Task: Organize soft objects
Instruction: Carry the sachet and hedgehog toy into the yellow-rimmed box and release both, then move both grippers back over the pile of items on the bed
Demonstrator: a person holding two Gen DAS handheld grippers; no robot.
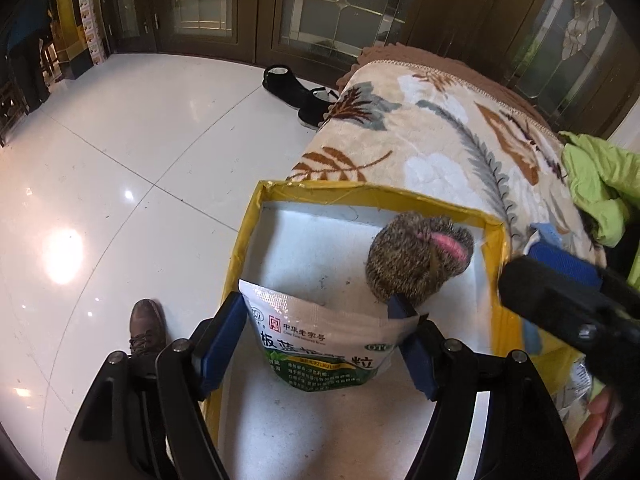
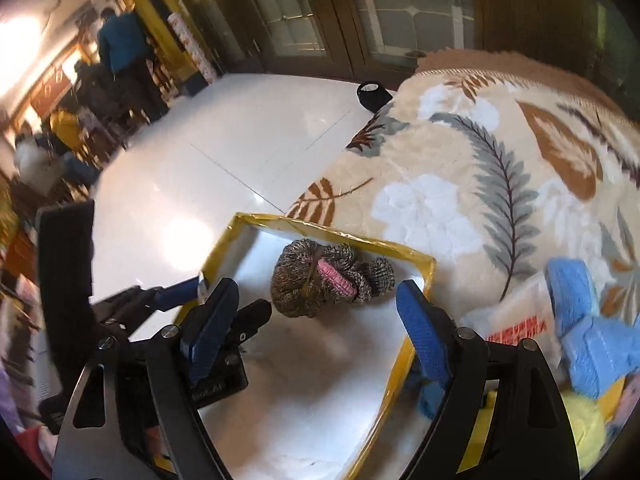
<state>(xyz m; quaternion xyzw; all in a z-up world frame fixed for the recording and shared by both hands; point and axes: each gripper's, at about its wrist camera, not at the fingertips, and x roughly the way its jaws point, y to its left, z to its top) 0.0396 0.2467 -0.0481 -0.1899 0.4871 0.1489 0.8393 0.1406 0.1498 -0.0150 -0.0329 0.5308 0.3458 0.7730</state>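
Here, the left tool [image 1: 320, 320] grips a medicine pouch [image 1: 320, 344] over the yellow-rimmed box [image 1: 248, 240] beside knitted socks [image 1: 416, 260], apparently ready for release; the right tool [image 2: 316, 312] hovers spread, empty.

Glossy white tiles cover the floor [image 1: 120, 152], mirroring the lamps. The blanket [image 1: 432, 136] is thick, plushy fleece. The tray [image 1: 256, 216] has shiny yellow tape on its rim and a matt white inside. The knitted bundle [image 2: 320, 284] is coarse, speckled wool. The sachet [image 1: 320, 340] is smooth printed foil.
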